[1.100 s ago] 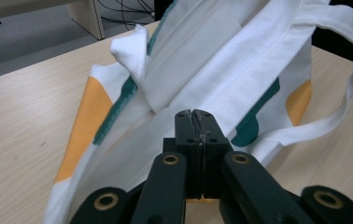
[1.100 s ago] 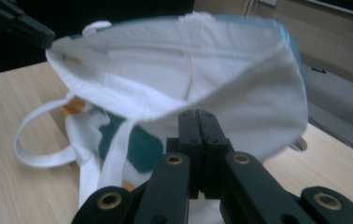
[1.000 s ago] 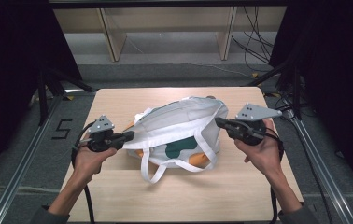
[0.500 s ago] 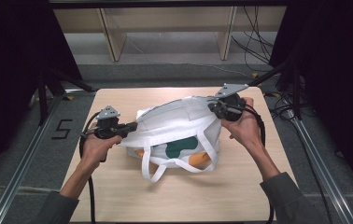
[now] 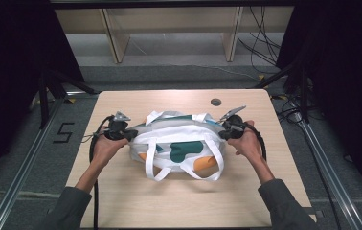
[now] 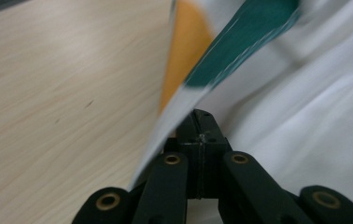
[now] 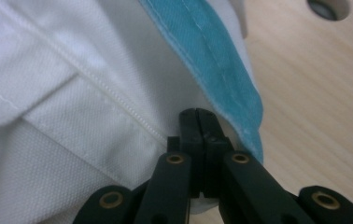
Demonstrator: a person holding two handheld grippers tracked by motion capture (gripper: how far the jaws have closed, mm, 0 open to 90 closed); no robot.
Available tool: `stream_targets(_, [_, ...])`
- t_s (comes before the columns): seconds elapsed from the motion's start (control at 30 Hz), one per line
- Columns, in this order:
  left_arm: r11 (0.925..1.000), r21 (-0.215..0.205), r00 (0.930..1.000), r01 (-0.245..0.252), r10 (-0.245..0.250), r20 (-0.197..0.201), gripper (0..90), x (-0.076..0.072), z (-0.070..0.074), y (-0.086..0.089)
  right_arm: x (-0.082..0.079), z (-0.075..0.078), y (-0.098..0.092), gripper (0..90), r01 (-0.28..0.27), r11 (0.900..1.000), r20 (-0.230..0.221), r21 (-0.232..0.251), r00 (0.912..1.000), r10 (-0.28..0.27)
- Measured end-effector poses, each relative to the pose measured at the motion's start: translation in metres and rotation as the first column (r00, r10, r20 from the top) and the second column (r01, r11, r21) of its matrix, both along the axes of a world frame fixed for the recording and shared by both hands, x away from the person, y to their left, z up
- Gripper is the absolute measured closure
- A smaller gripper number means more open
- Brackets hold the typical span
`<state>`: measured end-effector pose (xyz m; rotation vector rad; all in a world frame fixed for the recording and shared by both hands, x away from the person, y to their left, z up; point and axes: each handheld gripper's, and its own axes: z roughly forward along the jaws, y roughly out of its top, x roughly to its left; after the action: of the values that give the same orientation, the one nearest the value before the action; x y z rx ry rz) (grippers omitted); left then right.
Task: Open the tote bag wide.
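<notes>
A white tote bag (image 5: 179, 143) with green and orange patches lies at the centre of the worktop (image 5: 169, 201), its two looped handles (image 5: 164, 167) trailing toward six o'clock. The left claw (image 5: 127, 134) sits at the bag's nine o'clock end, its jaws pressed together on the cloth edge there, as the left gripper view shows with the fabric (image 6: 305, 116) running off its tips. The right claw (image 5: 223, 132) sits at the three o'clock end, likewise pinching the bag beside a teal-lined hem (image 7: 221, 60). The step looks like stretching the bag flat between both ends. To do it well, both pinches should hold firm while the pull goes evenly outward, low over the worktop, so neither corner slips free. A round hole (image 5: 216, 102) lies at the bag's one o'clock.
</notes>
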<state>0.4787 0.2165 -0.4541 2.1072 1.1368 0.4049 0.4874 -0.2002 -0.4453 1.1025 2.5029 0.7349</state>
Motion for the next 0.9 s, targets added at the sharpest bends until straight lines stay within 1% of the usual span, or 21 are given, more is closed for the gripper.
stream_targets(0.07, [0.9986,-0.052,1.0000,-0.001,0.001,0.003,89.6,-0.003,0.006,0.003,-0.002,0.005,0.002,90.0,0.023,1.000,0.004,-0.003,0.9997,-0.023])
stream_targets(0.1, [0.9993,-0.034,0.9998,0.011,-0.011,0.014,89.4,-0.005,0.011,0.003,-0.003,0.010,0.001,90.0,0.015,1.000,0.020,0.002,0.9997,-0.016])
stream_targets(0.17, [0.9968,-0.073,0.9991,0.032,-0.030,0.030,88.8,-0.010,0.021,0.000,-0.004,0.028,0.000,90.0,0.007,0.999,0.051,0.052,0.9986,-0.010])
stream_targets(0.23, [0.9917,-0.120,0.9970,0.048,-0.040,0.066,88.3,-0.014,0.032,-0.009,-0.007,0.049,0.005,90.0,-0.013,0.991,0.111,0.130,0.9939,-0.002])
stream_targets(0.27, [0.9908,-0.117,0.9955,0.067,-0.059,0.075,88.2,-0.015,0.038,-0.015,-0.006,0.058,0.010,90.0,-0.037,0.987,0.144,0.156,0.9894,0.014])
stream_targets(0.3, [0.9894,-0.111,0.9927,0.094,-0.084,0.086,88.1,-0.015,0.043,-0.022,-0.006,0.067,0.016,90.0,-0.069,0.983,0.136,0.169,0.9896,0.046])
stream_targets(0.33, [0.9894,-0.111,0.9927,0.094,-0.084,0.086,87.7,-0.015,0.043,-0.022,-0.006,0.067,0.016,90.0,-0.069,0.983,0.136,0.169,0.9896,0.046])
stream_targets(0.37, [0.9862,-0.114,0.9901,0.120,-0.110,0.087,87.4,-0.014,0.049,-0.039,-0.003,0.070,0.038,90.0,-0.099,0.981,0.157,0.168,0.9850,0.073])
stream_targets(0.4, [0.9848,-0.109,0.9882,0.135,-0.126,0.088,87.3,-0.012,0.051,-0.047,0.000,0.071,0.044,90.0,-0.122,0.983,0.144,0.139,0.9843,0.102])
stream_targets(0.43, [0.9836,-0.107,0.9869,0.145,-0.136,0.087,87.2,-0.010,0.052,-0.054,0.003,0.067,0.054,90.0,-0.124,0.981,0.154,0.147,0.9829,0.101])
stream_targets(0.47, [0.9827,-0.108,0.9866,0.151,-0.143,0.079,87.1,-0.007,0.052,-0.061,0.006,0.063,0.063,90.0,-0.121,0.982,0.140,0.143,0.9850,0.101])
stream_targets(0.5, [0.9827,-0.108,0.9866,0.151,-0.143,0.079,87.2,-0.007,0.052,-0.061,0.011,0.060,0.069,90.0,-0.133,0.982,0.141,0.137,0.9835,0.114])
stream_targets(0.53, [0.9812,-0.103,0.9849,0.164,-0.156,0.074,87.2,0.000,0.052,-0.070,0.015,0.056,0.075,90.0,-0.134,0.982,0.118,0.134,0.9859,0.119])
stream_targets(0.57, [0.9811,-0.099,0.9849,0.167,-0.161,0.065,87.2,0.003,0.051,-0.074,0.019,0.053,0.078,90.0,-0.129,0.983,0.115,0.127,0.9867,0.115])
stream_targets(0.63, [0.9806,-0.096,0.9849,0.171,-0.167,0.045,87.2,0.010,0.047,-0.079,0.026,0.046,0.082,90.0,-0.120,0.987,0.060,0.107,0.9917,0.114])
stream_targets(0.67, [0.9823,-0.084,0.9857,0.167,-0.165,0.037,87.1,0.012,0.045,-0.081,0.027,0.042,0.083,90.0,-0.126,0.985,0.055,0.117,0.9913,0.120])
stream_targets(0.7, [0.9824,-0.079,0.9855,0.169,-0.167,0.030,87.1,0.015,0.043,-0.082,0.025,0.043,0.082,90.0,-0.138,0.983,0.021,0.123,0.9905,0.136])
stream_targets(0.77, [0.9830,-0.080,0.9862,0.165,-0.165,0.008,88.0,0.021,0.038,-0.083,0.018,0.048,0.075,90.0,-0.177,0.975,-0.038,0.134,0.9822,0.184])
stream_targets(0.8, [0.9834,-0.085,0.9870,0.160,-0.161,0.001,88.7,0.024,0.036,-0.083,0.013,0.049,0.073,90.0,-0.231,0.964,-0.047,0.128,0.9699,0.239])
stream_targets(0.87, [0.9867,-0.086,0.9902,0.138,-0.139,-0.007,88.7,0.029,0.033,-0.083,-0.004,0.046,0.071,90.0,-0.289,0.952,-0.130,0.104,0.9447,0.301])
stream_targets(0.9, [0.9878,-0.087,0.9914,0.129,-0.130,-0.011,88.7,0.031,0.032,-0.083,-0.014,0.041,0.071,90.0,-0.310,0.946,-0.159,0.094,0.9333,0.322])
